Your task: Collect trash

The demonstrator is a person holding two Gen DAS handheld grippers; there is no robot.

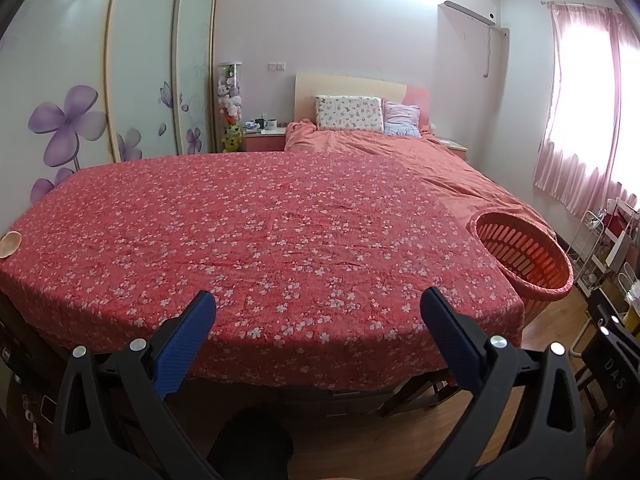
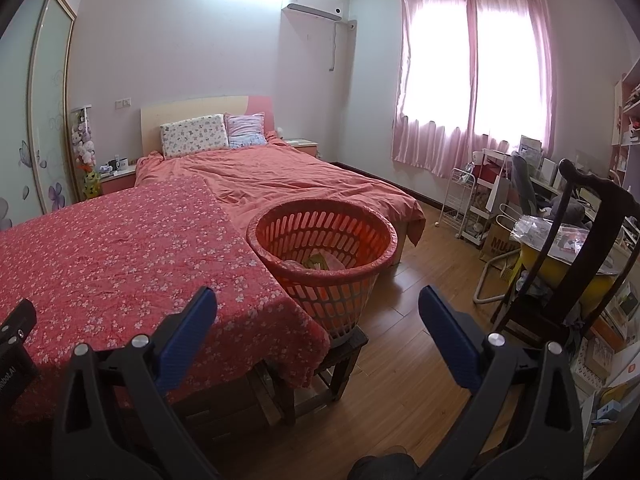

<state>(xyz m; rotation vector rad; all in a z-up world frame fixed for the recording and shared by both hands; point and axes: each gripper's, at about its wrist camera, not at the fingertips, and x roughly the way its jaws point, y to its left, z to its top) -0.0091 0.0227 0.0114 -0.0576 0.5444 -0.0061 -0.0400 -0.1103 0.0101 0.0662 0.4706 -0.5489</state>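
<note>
left tongs: apart, empty | right tongs: apart, empty | orange basket: on stool by bench right edge, trash inside | shell-like piece: bench left edge

The basket is partly hidden in the left wrist view: its base and contents are out of sight. In the right wrist view, crumpled items inside the basket cannot be identified. A pale round object is cut off by the left wrist view's edge. Items on the nightstand are too small to identify.
</note>
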